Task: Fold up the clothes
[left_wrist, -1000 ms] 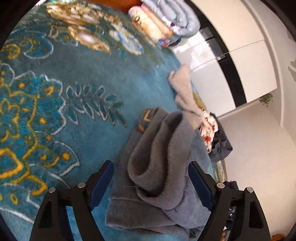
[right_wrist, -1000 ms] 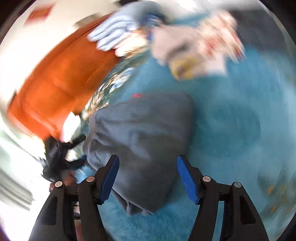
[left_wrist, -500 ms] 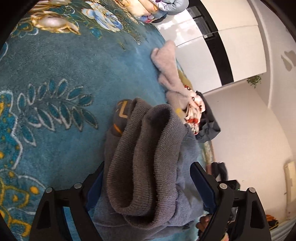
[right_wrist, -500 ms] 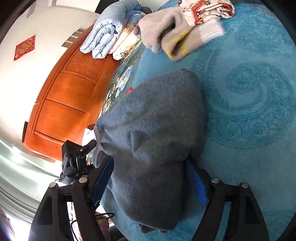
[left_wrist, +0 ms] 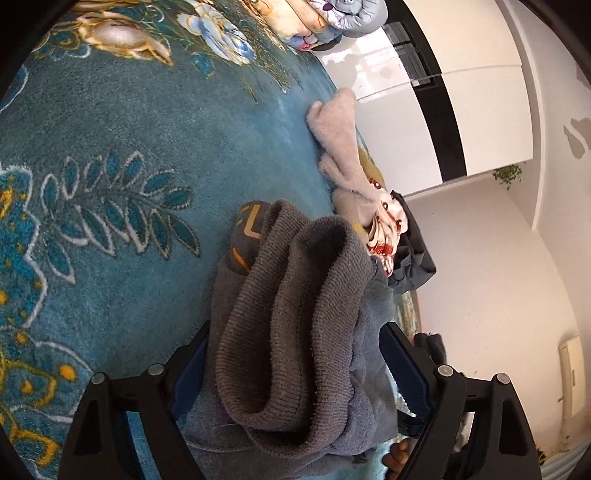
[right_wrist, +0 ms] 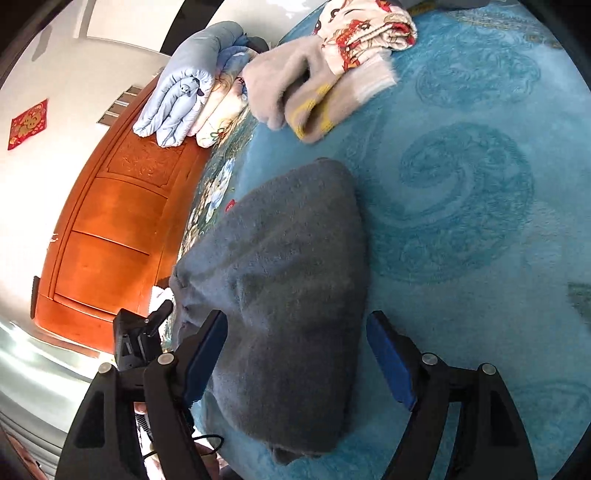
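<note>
Grey sweater lies bunched between the spread fingers of the left gripper, its ribbed hem rolled up. Seen from the right gripper, fingers also spread wide, it lies folded on the blue patterned carpet. Farther off lie other clothes, folded quilts and an orange wooden cabinet.

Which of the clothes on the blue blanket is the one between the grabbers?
The grey sweater. It lies between both grippers' open fingers, while the fluffy beige garment and the red-patterned one sit farther away.
</note>
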Available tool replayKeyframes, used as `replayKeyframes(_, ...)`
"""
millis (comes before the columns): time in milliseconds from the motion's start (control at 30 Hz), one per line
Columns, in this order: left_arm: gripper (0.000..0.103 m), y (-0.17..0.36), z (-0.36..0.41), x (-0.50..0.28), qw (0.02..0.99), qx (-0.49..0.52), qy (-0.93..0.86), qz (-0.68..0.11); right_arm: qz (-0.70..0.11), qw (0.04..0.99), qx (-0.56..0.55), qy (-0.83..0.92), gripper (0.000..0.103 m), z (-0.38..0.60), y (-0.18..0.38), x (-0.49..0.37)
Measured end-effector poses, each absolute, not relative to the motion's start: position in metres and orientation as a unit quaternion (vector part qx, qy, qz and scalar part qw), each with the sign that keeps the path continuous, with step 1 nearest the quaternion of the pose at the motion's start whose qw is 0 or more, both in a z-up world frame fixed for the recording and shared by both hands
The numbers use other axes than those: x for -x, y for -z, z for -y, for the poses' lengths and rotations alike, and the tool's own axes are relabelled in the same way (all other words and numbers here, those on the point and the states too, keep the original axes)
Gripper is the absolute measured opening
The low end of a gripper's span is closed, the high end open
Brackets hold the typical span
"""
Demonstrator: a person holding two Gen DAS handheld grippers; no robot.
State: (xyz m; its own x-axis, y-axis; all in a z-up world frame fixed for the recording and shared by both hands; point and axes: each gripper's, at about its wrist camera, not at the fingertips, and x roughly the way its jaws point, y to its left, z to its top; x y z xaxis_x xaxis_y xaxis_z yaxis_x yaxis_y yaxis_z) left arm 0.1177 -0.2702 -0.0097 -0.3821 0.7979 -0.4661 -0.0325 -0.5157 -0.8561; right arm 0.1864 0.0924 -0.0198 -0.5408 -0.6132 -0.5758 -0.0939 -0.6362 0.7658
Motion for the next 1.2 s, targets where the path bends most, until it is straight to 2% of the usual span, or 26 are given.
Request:
replayKeyframes(267, 0.086, 0.008, 0.266, -0.123, 0.268, 0.473, -0.741, 0.395, 0.381, 0.178, -0.435, 0.797, 0.078, -0.07, 0.024, -0.175)
replayKeyframes(367, 0.081, 0.008, 0.264, -0.13, 0.26, 0.477, -0.745, 0.387, 0.375, 0.186, -0.442, 0.793, 0.061, -0.07, 0.029, -0.18)
replayKeyframes(400, 0.08, 0.009, 0.265, -0.132, 0.255, 0.478, -0.747, 0.387, 0.376, 0.184, -0.444, 0.792, 0.052, -0.07, 0.031, -0.181)
replayKeyframes(433, 0.076, 0.01, 0.266, -0.135, 0.248, 0.478, -0.748, 0.388, 0.382, 0.185, -0.447, 0.788, 0.046, -0.072, 0.034, -0.182)
replayKeyframes(500, 0.067, 0.013, 0.269, -0.14, 0.236, 0.479, -0.75, 0.391, 0.394, 0.193, -0.445, 0.781, 0.043, -0.075, 0.036, -0.184)
replayKeyframes(567, 0.051, 0.015, 0.272, -0.145, 0.223, 0.48, -0.751, 0.394, 0.398, 0.199, -0.446, 0.777, 0.04, -0.076, 0.036, -0.184)
replayKeyframes(733, 0.035, 0.002, 0.269, -0.161, 0.204, 0.471, -0.766, 0.386, 0.389, 0.21, -0.446, 0.778, 0.033, -0.075, 0.026, -0.179)
replayKeyframes(967, 0.034, -0.063, 0.227, -0.187, 0.216, 0.459, -0.802, 0.316, 0.399, 0.233, -0.42, 0.782, 0.027, -0.102, 0.001, -0.188)
replayKeyframes(1033, 0.034, -0.082, 0.205, -0.192, 0.233, 0.457, -0.804, 0.3, 0.402, 0.24, -0.405, 0.786, 0.023, -0.121, -0.011, -0.196)
replayKeyframes(1200, 0.034, -0.132, 0.143, -0.197, 0.281, 0.443, -0.814, 0.249, 0.391, 0.25, -0.361, 0.809, 0.022, -0.178, -0.044, -0.222)
